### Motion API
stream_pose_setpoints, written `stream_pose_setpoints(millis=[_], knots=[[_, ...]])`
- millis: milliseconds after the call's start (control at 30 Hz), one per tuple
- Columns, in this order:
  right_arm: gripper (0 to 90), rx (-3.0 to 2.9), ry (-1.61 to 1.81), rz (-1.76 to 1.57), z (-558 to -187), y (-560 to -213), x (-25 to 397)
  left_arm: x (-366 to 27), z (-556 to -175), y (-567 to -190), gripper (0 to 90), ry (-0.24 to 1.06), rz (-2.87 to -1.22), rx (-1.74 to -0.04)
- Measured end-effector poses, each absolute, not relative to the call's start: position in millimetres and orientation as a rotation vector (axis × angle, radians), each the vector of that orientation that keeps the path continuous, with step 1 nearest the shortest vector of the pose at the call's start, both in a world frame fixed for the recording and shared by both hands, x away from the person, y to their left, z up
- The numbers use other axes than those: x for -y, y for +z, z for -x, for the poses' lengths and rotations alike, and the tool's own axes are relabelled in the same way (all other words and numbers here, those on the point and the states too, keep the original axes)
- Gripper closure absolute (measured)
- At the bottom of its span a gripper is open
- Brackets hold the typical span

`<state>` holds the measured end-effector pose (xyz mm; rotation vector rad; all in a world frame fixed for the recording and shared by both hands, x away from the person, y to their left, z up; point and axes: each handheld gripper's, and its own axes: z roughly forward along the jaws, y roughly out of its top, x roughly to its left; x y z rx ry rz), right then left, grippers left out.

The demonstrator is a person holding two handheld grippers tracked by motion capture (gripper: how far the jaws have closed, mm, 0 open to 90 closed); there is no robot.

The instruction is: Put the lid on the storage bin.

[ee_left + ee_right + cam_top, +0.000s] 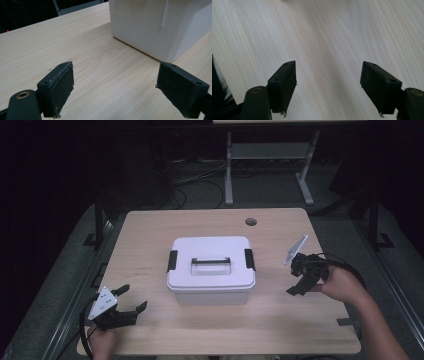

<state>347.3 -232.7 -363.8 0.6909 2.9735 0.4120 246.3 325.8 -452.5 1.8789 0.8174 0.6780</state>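
Note:
A white plastic storage box [211, 270] stands in the middle of the wooden table [150, 230], lid on, with a handle [210, 264] on top and a black latch [172, 260] at each end. My left gripper [134, 298] hovers near the table's front left corner, open, pointing toward the box; the box's lower corner [160, 27] fills the upper right of the left gripper view. My right gripper [295, 287] is to the right of the box, open, tilted down at bare wood [324, 37]. Both pairs of jaws are spread wide with nothing between them.
A round cable hole [251, 222] lies near the table's far edge. Beyond the table stands a grey desk frame [270, 165] with cables on the dark floor. Bare wood surrounds the box on all sides.

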Motion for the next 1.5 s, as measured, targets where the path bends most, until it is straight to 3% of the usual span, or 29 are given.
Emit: stream_pose_setpoints(millis=[1500], knots=[[26.8,-2.995,0.459,-0.837,-326,-407,268,-324,-246,-452,13.6,0.677,-1.881,-0.818]])
